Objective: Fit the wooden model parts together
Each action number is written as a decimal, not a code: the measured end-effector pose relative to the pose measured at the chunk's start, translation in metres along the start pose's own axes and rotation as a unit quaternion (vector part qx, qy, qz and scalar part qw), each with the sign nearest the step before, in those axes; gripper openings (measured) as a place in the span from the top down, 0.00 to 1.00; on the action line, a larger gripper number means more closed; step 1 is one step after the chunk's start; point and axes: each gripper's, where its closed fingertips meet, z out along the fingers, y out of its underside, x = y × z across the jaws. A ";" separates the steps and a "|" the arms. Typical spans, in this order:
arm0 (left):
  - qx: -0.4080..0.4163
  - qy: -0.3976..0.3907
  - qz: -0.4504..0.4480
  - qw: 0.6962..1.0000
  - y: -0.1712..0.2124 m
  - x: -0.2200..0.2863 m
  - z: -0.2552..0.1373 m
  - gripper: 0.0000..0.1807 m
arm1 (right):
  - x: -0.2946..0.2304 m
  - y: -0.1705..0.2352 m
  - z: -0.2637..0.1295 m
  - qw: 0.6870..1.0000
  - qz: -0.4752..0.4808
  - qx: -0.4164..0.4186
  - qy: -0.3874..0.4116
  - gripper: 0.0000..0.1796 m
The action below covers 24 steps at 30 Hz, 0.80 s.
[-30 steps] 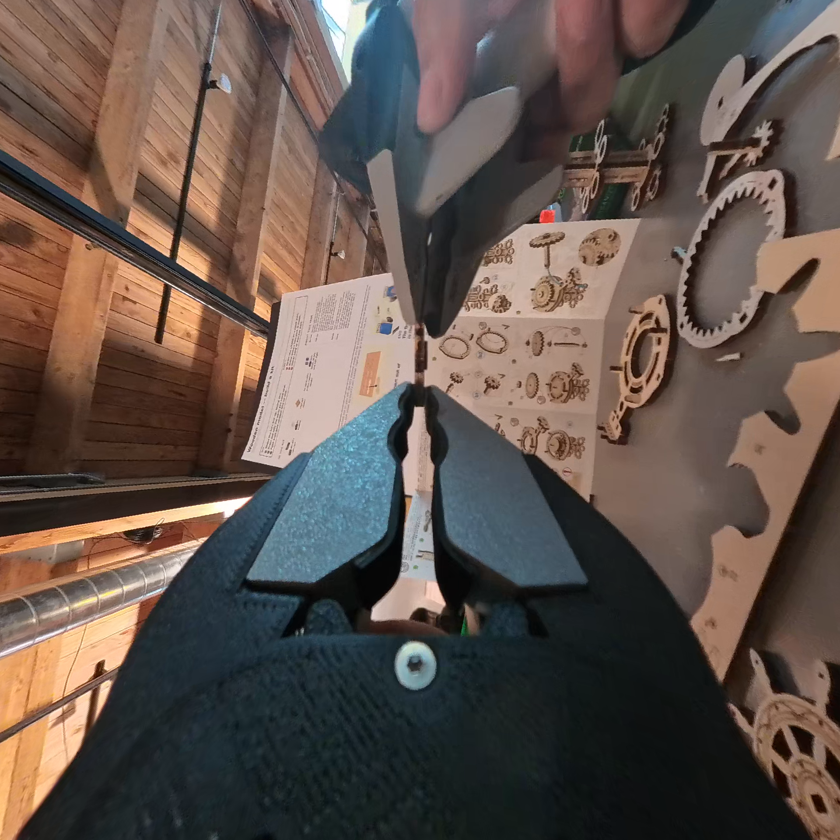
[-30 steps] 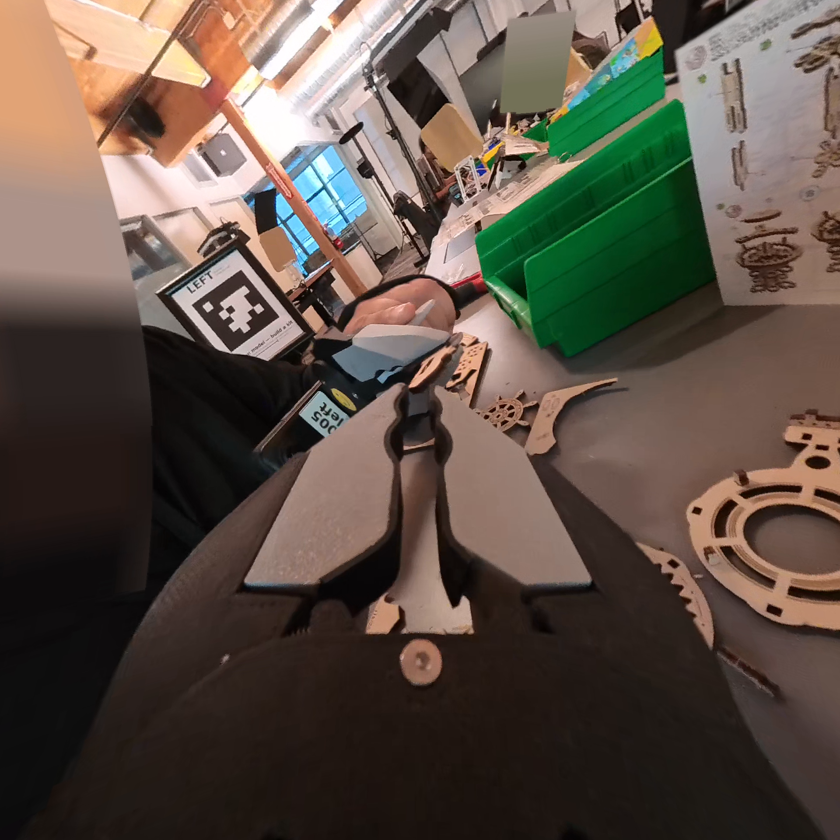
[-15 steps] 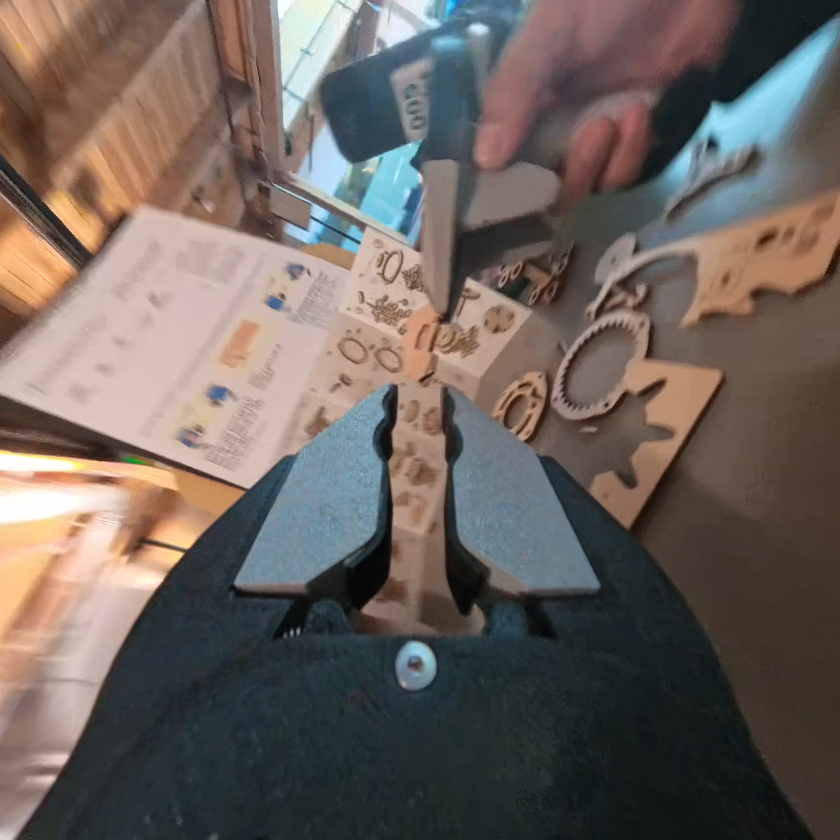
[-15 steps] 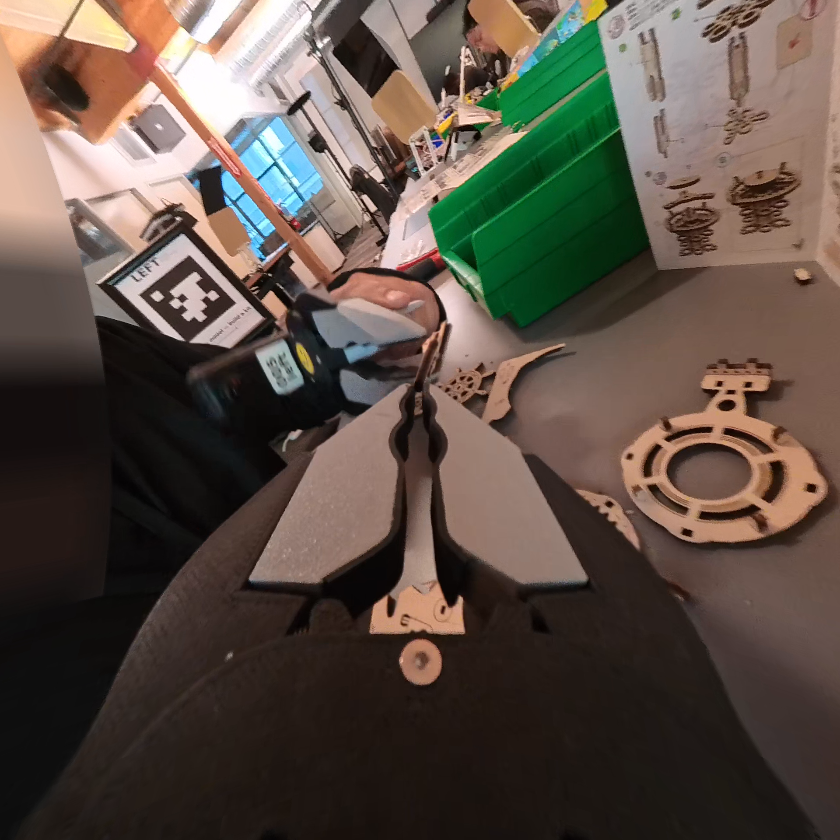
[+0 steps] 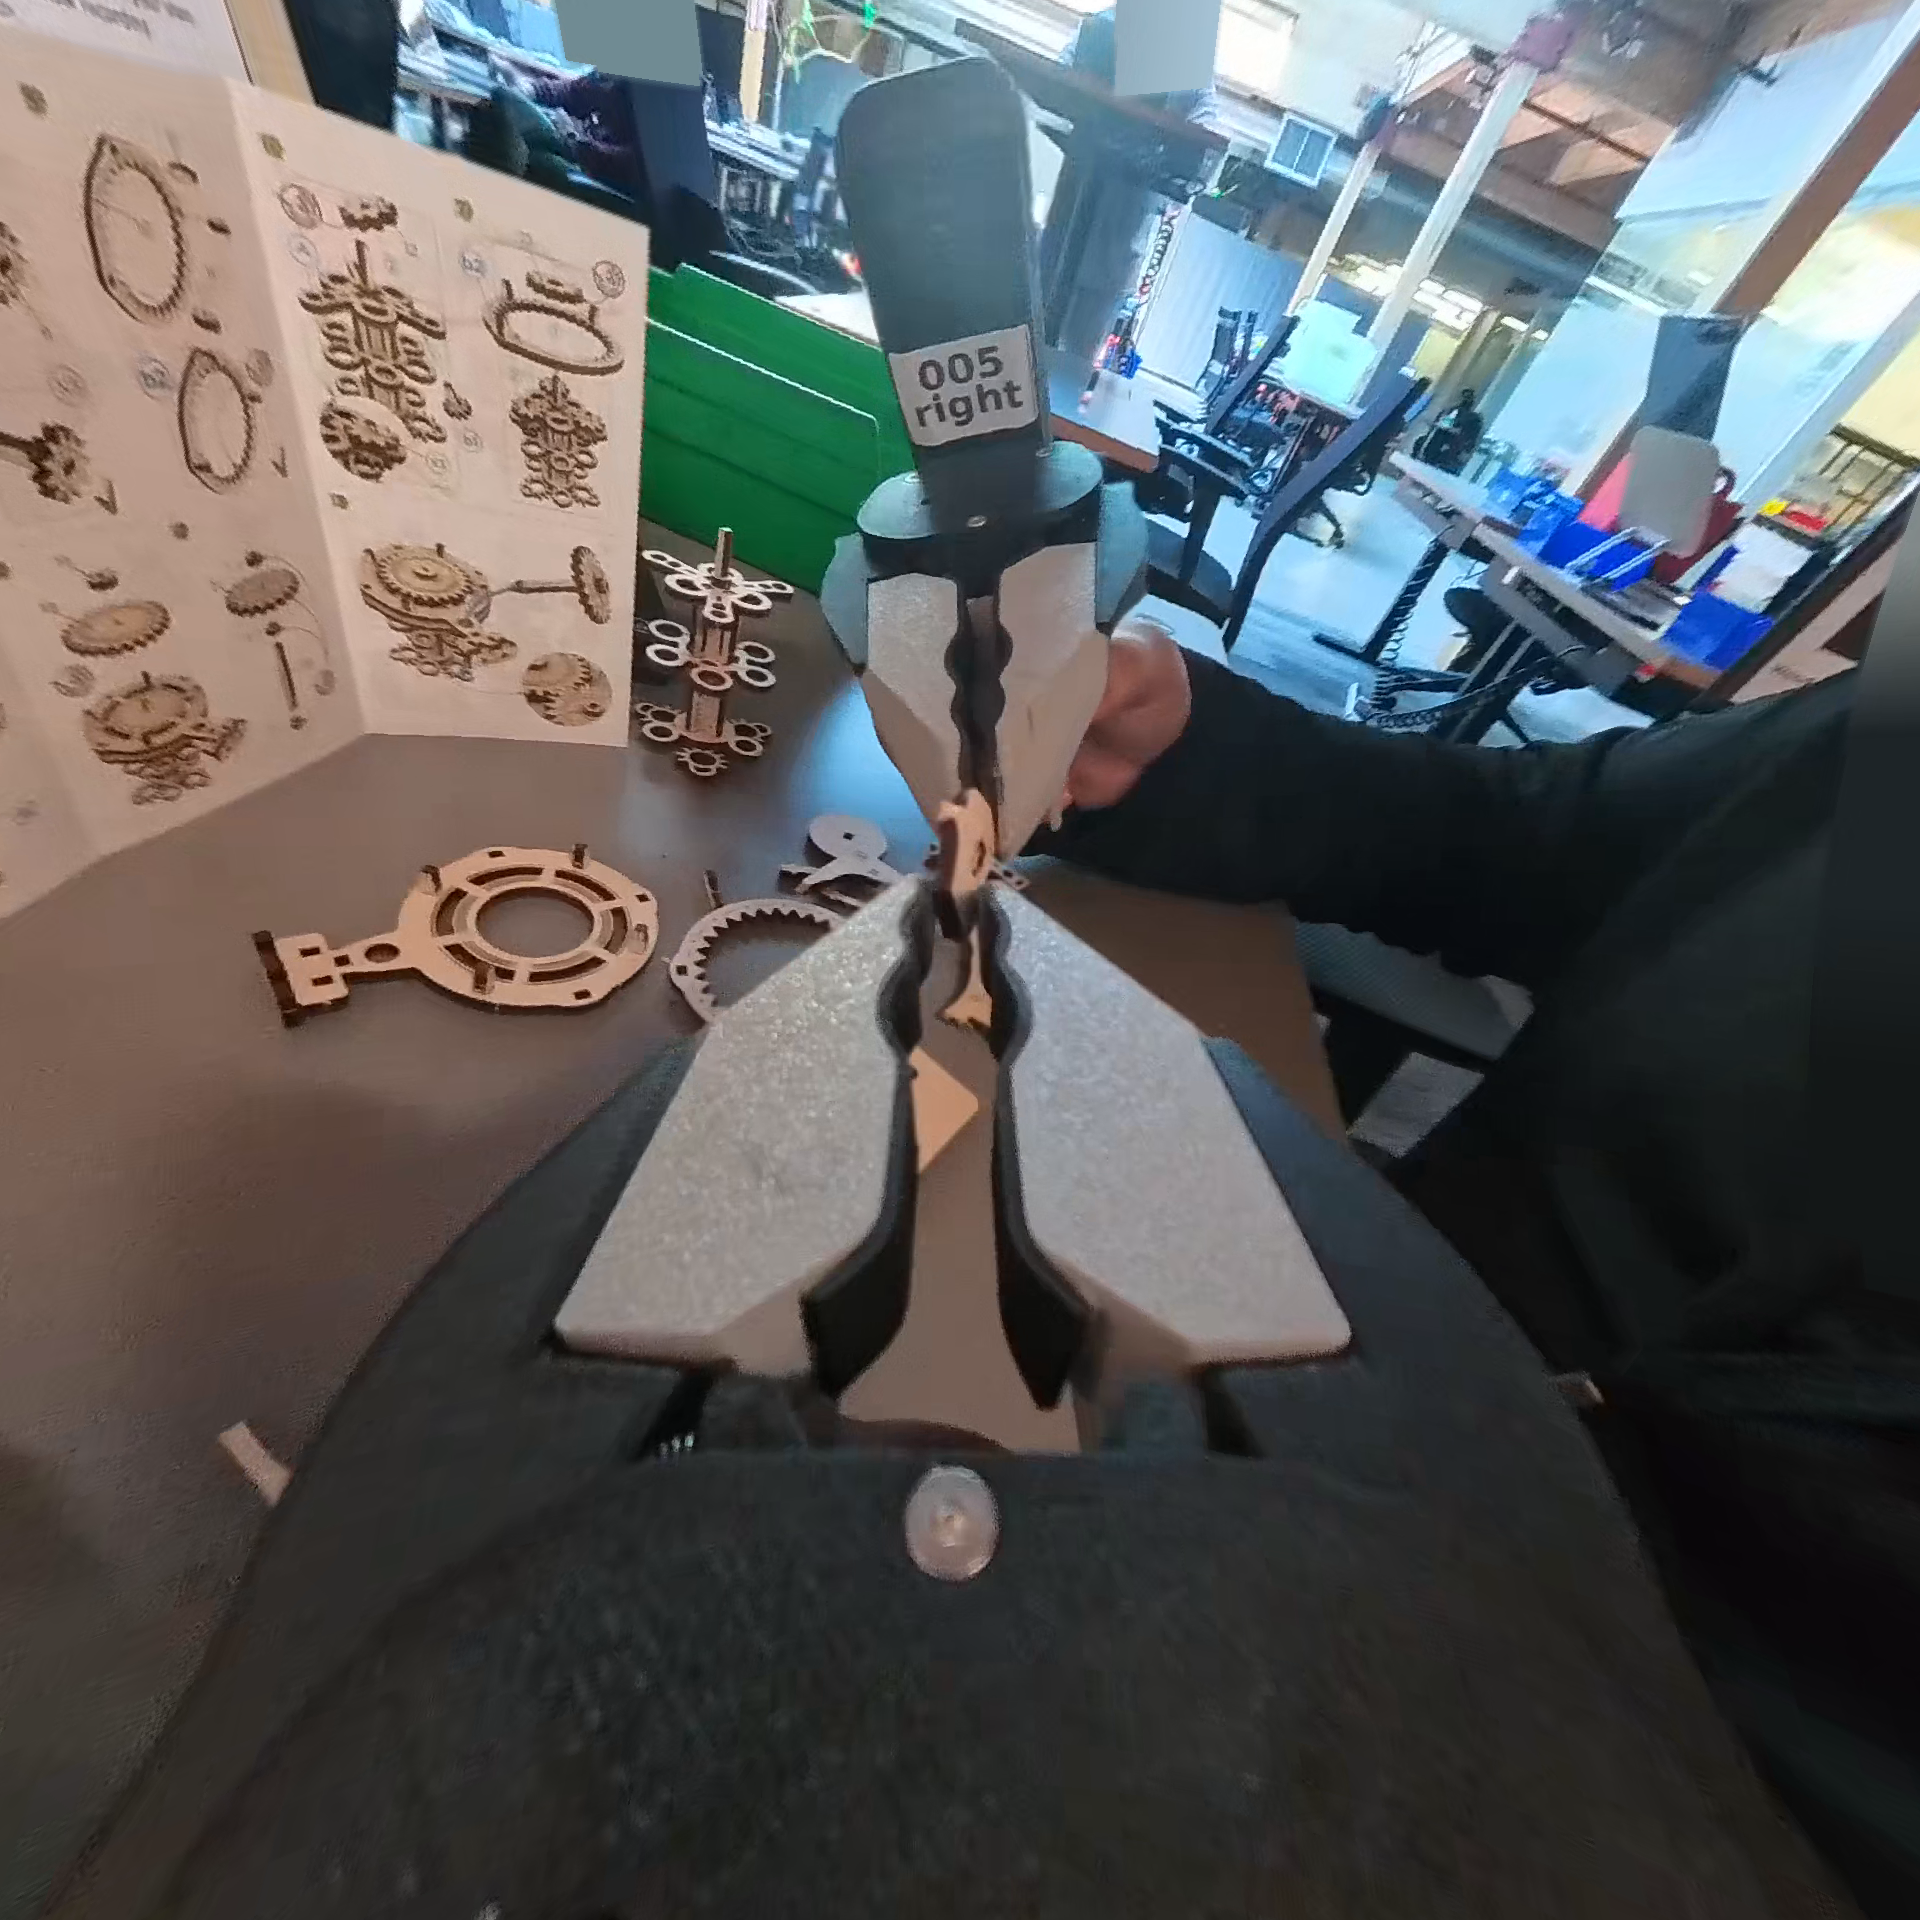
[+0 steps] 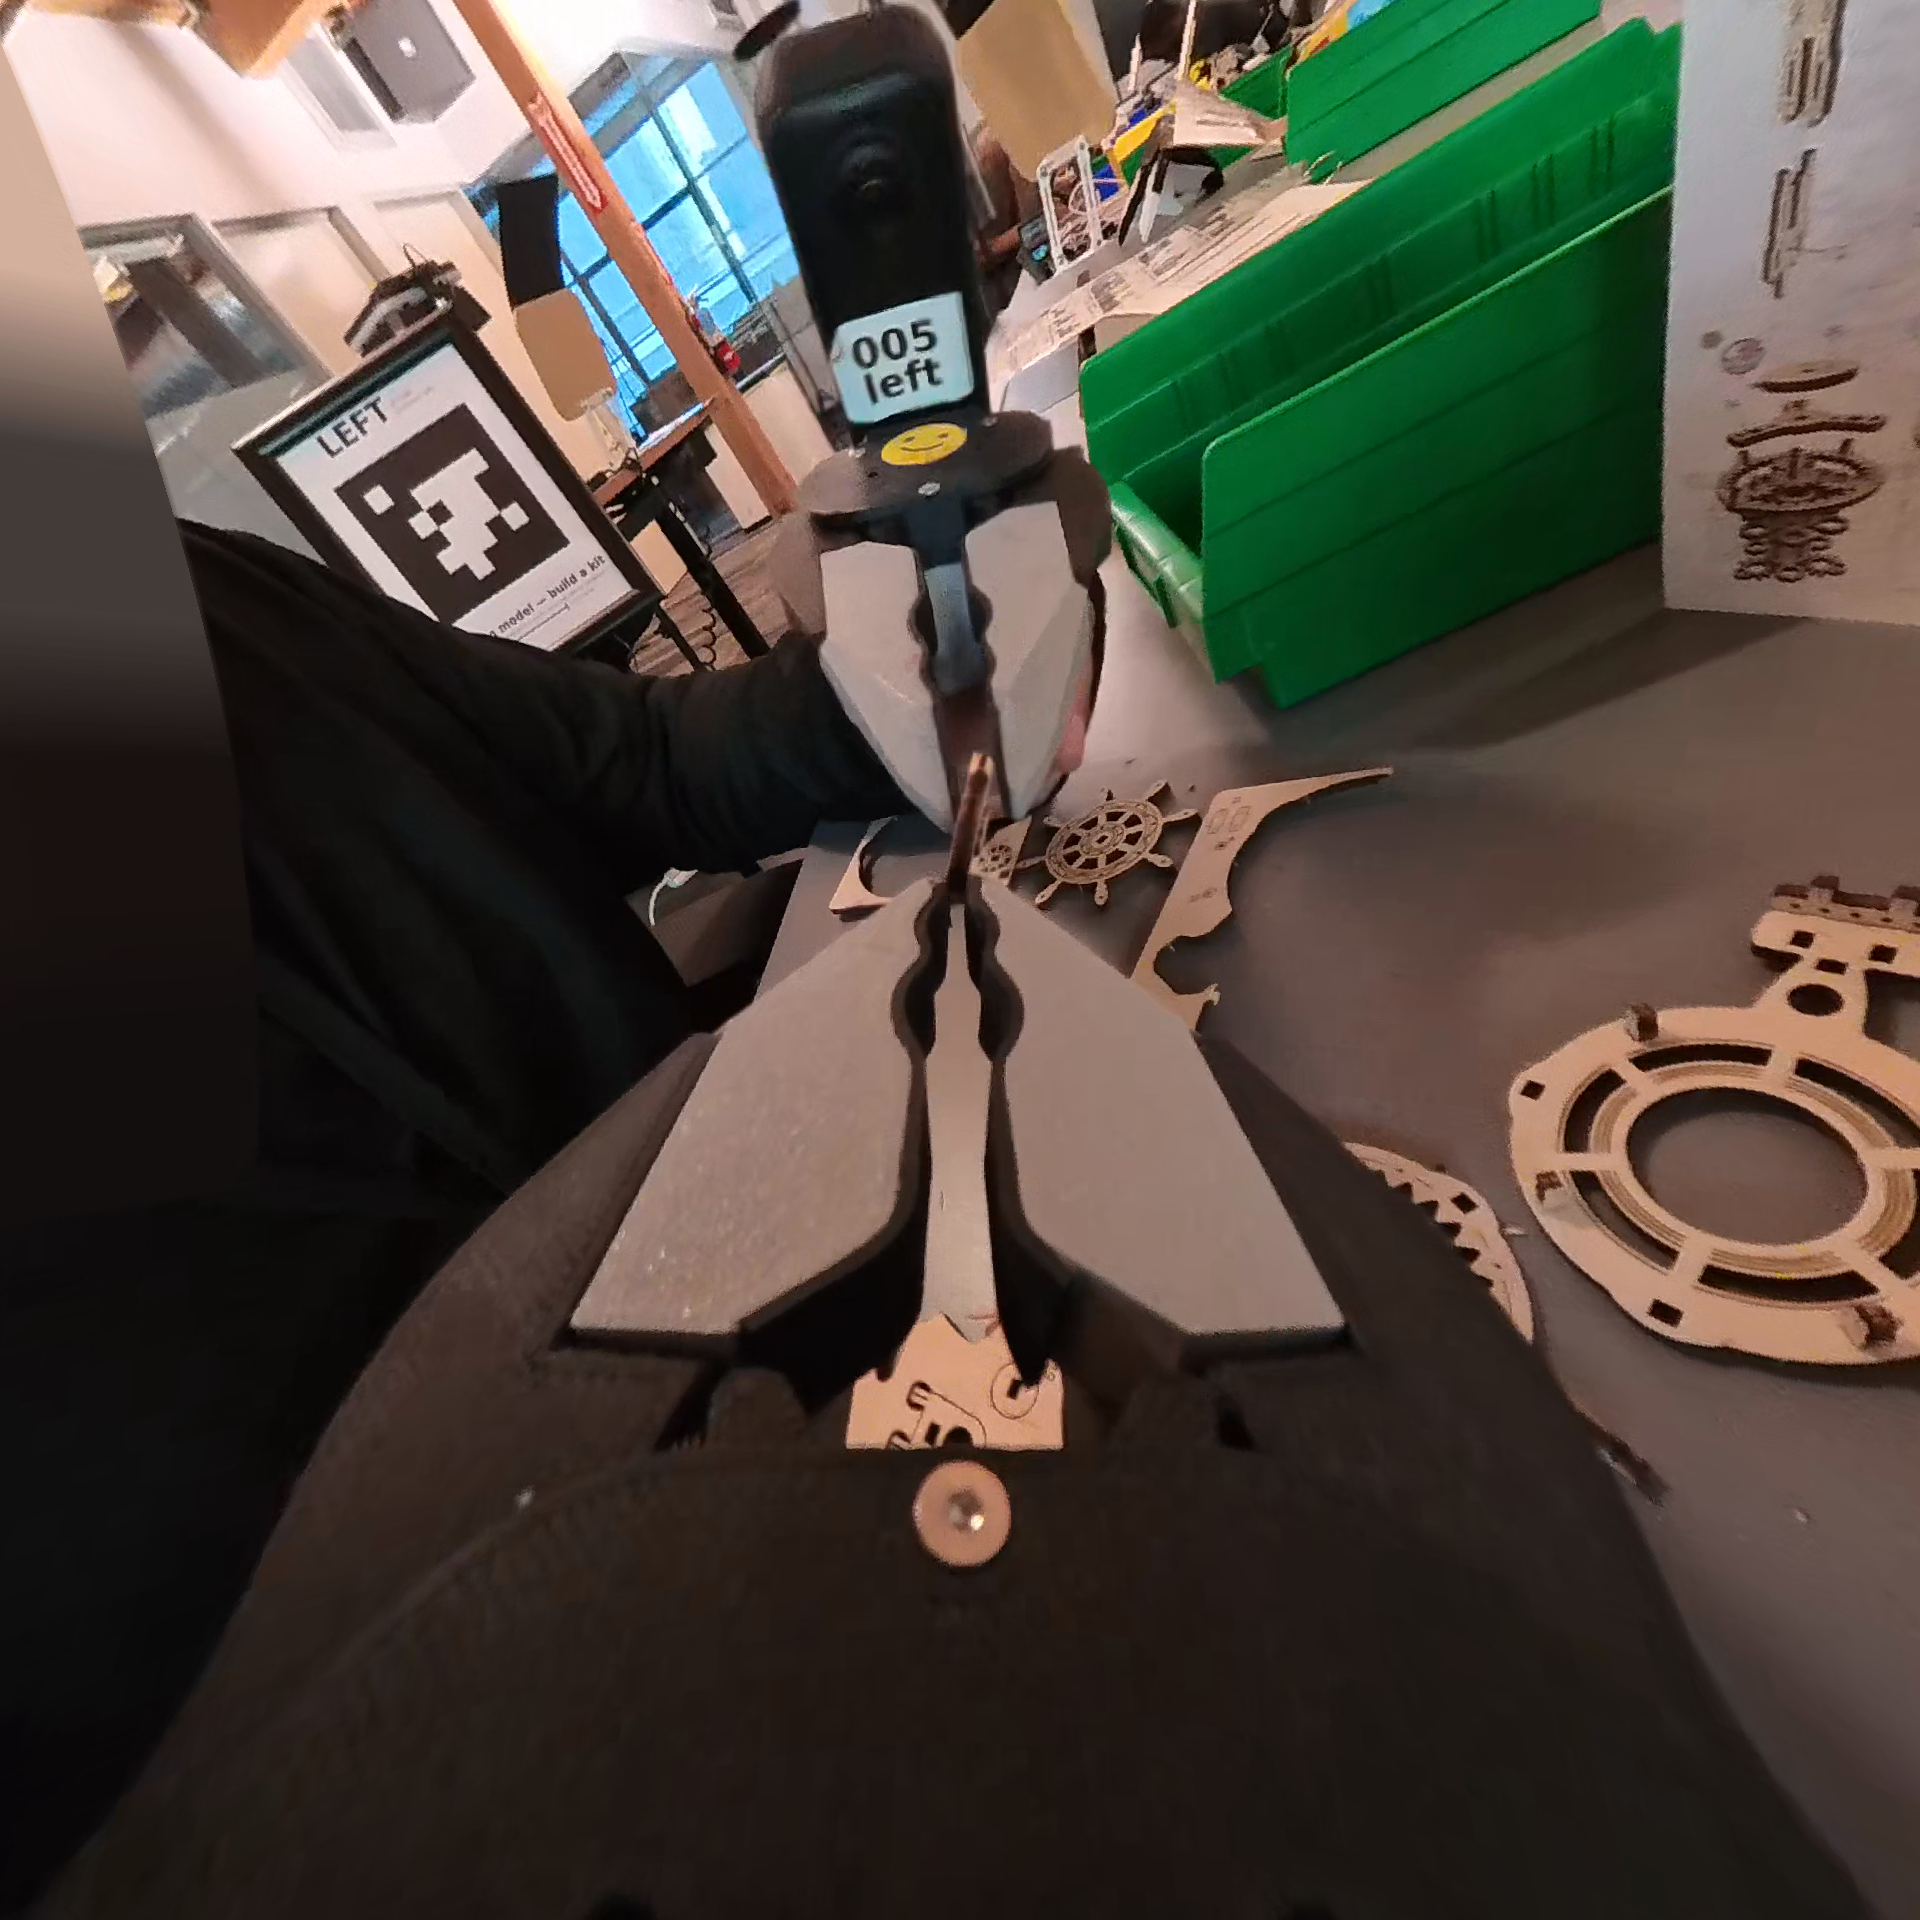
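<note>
In the left wrist view, a folded instruction sheet [image 5: 312, 436] stands at ten o'clock on the grey table [image 5: 208, 1143]. Just in front of it, at nine o'clock, lies a flat wooden ring plate with a tab [image 5: 488, 940]. A stacked wooden assembly [image 5: 712, 655] stands upright at eleven o'clock, beside green bins [image 5: 748, 416]. A toothed wooden ring [image 5: 748, 940] lies near the middle, partly hidden by the left gripper [image 5: 951, 914]. Its fingers are drawn narrow, and a small wooden part [image 5: 961, 847] sits at their tips; whether they pinch it cannot be told. The right gripper [image 5: 982, 800] points down from twelve o'clock, fingers nearly together, clamped on the top of that same small part, which hangs above the table between the two grippers. A hand [image 5: 1127, 717] and dark sleeve [image 5: 1455, 810] enter from three o'clock.

In the right wrist view, a marker board [image 6: 457, 499] stands at ten o'clock. The opposing gripper comes down from twelve o'clock to meet the thin part, seen edge-on. A small ship's wheel piece [image 6: 1101, 836] and a curved strip [image 6: 1236, 862] lie at one o'clock, the ring plate at three o'clock.
</note>
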 end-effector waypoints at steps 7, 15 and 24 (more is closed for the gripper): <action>-0.031 -0.022 -0.008 0.999 0.010 -0.007 0.003 1.00 | 0.015 0.003 -0.002 0.999 -0.009 -0.009 0.051 1.00; -0.049 -0.010 -0.058 0.997 0.020 -0.008 0.009 1.00 | 0.018 0.004 -0.001 0.991 -0.073 -0.034 0.107 0.93; -0.069 -0.024 -0.077 0.994 0.029 -0.013 0.013 1.00 | 0.029 0.017 0.004 0.970 -0.139 -0.097 0.174 0.97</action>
